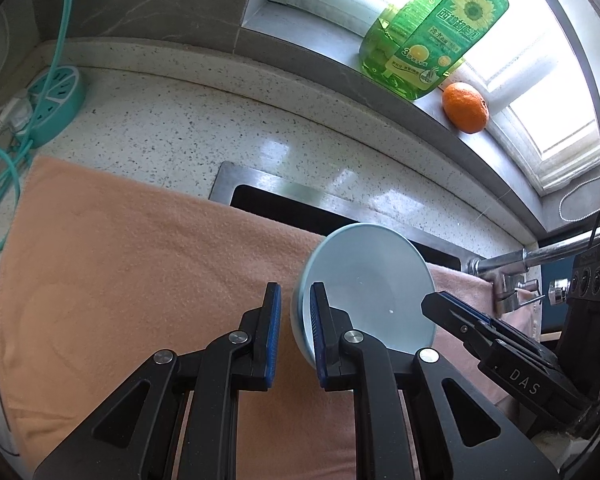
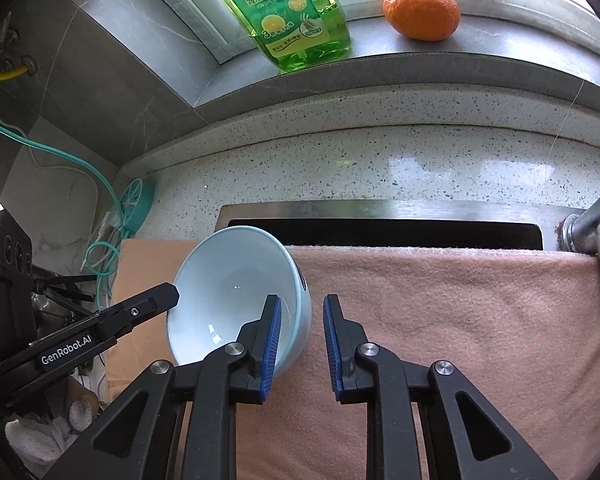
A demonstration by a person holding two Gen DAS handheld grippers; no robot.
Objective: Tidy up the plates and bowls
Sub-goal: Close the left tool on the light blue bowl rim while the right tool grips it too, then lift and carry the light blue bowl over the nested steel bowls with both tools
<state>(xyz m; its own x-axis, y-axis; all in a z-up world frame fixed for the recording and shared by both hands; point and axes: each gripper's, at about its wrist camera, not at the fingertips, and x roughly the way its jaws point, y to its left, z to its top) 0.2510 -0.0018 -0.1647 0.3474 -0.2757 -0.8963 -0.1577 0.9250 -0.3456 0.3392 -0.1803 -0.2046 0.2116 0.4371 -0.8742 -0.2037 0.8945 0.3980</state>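
A light blue bowl (image 1: 376,280) (image 2: 228,280) sits tipped over the orange towel (image 1: 120,260), beside the sink's near left corner. My left gripper (image 1: 296,304) is shut on the bowl's left rim, one blue pad inside and the other outside. Its black fingertip (image 2: 168,294) shows at that rim in the right wrist view. My right gripper (image 2: 302,300) straddles the opposite wall. Its left pad is inside the bowl, and a strip of pink towel (image 2: 460,320) shows between the outer pad and the wall, so it stands open. The right gripper (image 1: 440,304) also shows in the left wrist view.
The steel-rimmed sink (image 2: 380,210) lies behind the towels, with a metal faucet (image 2: 596,240) at its right. A green detergent bottle (image 1: 432,32) and an orange (image 1: 465,107) stand on the window sill. A teal power strip (image 1: 54,104) and cables lie at far left.
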